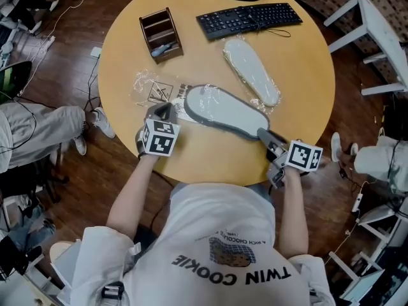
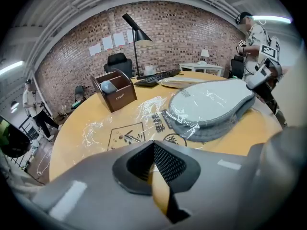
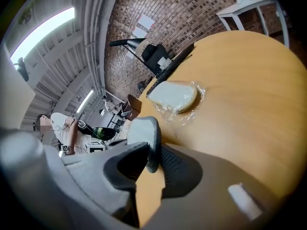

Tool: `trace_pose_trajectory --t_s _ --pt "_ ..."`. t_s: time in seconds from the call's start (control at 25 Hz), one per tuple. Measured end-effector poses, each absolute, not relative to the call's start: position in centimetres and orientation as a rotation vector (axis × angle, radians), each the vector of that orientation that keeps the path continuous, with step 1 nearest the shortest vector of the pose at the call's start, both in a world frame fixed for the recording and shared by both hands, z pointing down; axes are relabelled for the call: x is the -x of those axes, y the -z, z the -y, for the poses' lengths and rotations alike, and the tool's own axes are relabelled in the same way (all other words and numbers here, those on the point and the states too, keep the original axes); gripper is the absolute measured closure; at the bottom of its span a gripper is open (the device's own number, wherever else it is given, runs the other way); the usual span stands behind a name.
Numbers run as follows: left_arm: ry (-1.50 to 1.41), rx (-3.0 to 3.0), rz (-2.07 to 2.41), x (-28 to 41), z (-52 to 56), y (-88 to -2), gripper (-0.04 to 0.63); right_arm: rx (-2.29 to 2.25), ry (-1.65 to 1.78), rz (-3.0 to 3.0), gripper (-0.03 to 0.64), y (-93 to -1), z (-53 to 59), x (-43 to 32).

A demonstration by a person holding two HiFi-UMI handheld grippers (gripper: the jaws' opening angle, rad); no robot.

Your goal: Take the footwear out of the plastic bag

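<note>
Grey slipper (image 1: 226, 110) flat on a round wooden table (image 1: 299, 94), pale face up with a darker rim, slantwise just in front of the seated person. Left end under the clear plastic bag (image 1: 156, 91), film wrinkled and glinting across it; right end bare.

Bag spread flat beyond that left end and printed in black: a boxed warning pictogram, a round symbol, lines of characters too small to read.

Right gripper (image 1: 262, 134) clamped on the slipper's bare end, grey rim pinched between both pads.

Left gripper (image 1: 164, 111) down at the bag's near edge, just beside the slipper's covered end, jaw tips together. Impossible to tell whether any film is nipped between them.

Farther back, well apart from the first, a second slipper (image 1: 252, 72), likewise bagged, near a black keyboard (image 1: 248, 18).

At the table's far left, a brown wooden organiser (image 1: 160, 34) with open compartments, a pale rounded object in one. Small light label on its front, seemingly "XINGLI".

Across the person's white T-shirt (image 1: 223, 247), upside down in the head view, "TWIN COOKIE" in bold capitals beside a cookie graphic; smaller lettering there too fine to make out.

Seen from the left gripper view: a brick wall hung with white sheets, blank at this range, and a black lamp (image 2: 136, 32) behind the table.
</note>
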State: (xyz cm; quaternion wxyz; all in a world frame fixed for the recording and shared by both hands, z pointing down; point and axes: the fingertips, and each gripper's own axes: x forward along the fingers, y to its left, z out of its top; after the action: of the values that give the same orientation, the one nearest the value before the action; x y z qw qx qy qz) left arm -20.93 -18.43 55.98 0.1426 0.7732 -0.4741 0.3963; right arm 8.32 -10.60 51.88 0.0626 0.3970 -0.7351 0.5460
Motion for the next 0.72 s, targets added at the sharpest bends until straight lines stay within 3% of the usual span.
trace_pose_trajectory --t_s 0.72 --pt "-1.197 -2.211 1.379 20.7 18.6 -56.0 0.597 -1.234 -1.704 2.357 0.554 -45.6 7.5 -15.6"
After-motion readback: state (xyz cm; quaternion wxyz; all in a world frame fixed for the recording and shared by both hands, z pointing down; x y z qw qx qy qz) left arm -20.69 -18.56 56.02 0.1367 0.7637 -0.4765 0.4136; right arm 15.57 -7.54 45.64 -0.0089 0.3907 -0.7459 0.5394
